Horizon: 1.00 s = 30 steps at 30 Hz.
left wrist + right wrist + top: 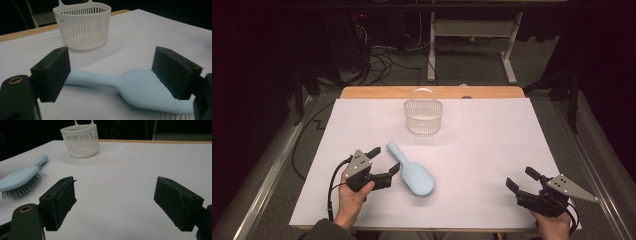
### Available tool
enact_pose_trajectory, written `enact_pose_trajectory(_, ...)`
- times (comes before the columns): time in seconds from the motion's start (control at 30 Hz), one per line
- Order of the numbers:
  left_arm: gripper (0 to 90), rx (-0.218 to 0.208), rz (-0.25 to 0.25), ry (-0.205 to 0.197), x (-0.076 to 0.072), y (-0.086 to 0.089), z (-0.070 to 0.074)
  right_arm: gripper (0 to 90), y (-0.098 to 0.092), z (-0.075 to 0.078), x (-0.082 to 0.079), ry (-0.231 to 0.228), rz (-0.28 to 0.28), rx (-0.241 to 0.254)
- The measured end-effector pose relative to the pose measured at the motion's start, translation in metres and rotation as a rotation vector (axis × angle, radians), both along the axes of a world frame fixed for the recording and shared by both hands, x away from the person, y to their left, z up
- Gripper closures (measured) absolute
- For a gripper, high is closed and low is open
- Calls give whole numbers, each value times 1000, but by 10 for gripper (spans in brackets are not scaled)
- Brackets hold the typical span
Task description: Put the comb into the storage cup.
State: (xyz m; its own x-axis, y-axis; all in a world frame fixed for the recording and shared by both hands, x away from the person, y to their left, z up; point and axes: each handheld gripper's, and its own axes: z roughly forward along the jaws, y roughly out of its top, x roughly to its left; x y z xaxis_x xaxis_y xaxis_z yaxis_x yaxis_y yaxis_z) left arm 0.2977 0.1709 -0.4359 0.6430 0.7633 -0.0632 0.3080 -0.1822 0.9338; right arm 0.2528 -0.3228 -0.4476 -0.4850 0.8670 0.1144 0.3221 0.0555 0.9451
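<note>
A light blue hairbrush [413,172] lies bristles down on the white table cover, handle pointing to the far left. My left gripper [387,161] is open, its jaws standing either side of the handle's neck without touching it. In the left gripper view the hairbrush [140,88] runs across between the two black jaws. A white slotted basket [423,115] stands upright at the far middle of the table, also seen as the basket [83,25] behind the brush. My right gripper [522,179] is open near the front right, nothing between its jaws; its view shows the hairbrush [20,177] and basket [80,141] to the left.
The white cover [492,145] spans most of the wooden table [362,92]. Beyond the far edge are a dark floor with cables [377,60] and a white desk frame [472,30]. Metal rails [272,170] run along both sides.
</note>
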Motion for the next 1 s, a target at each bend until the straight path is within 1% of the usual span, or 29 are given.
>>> enact_pose_trajectory(0.13, 164, 0, 0, -3, 2, -2, 2, 179, 0, 0, 0, 0, 0, 0)
enact_pose_trajectory(0.3, 170, 10, -2, -7, 7, -7, 4, 180, 0, 0, 0, 1, 1, 1)
enact_pose_trajectory(0.57, 177, 38, -19, -9, 13, -17, 6, 181, 0, 0, 0, -4, 3, -3)
enact_pose_trajectory(0.73, 177, 38, -34, 2, 17, -21, 7, 182, 0, 0, 0, -6, 4, -4)
enact_pose_trajectory(1.0, 177, 55, -45, 14, 24, -27, 7, 184, 0, 0, 0, -6, 6, -8)
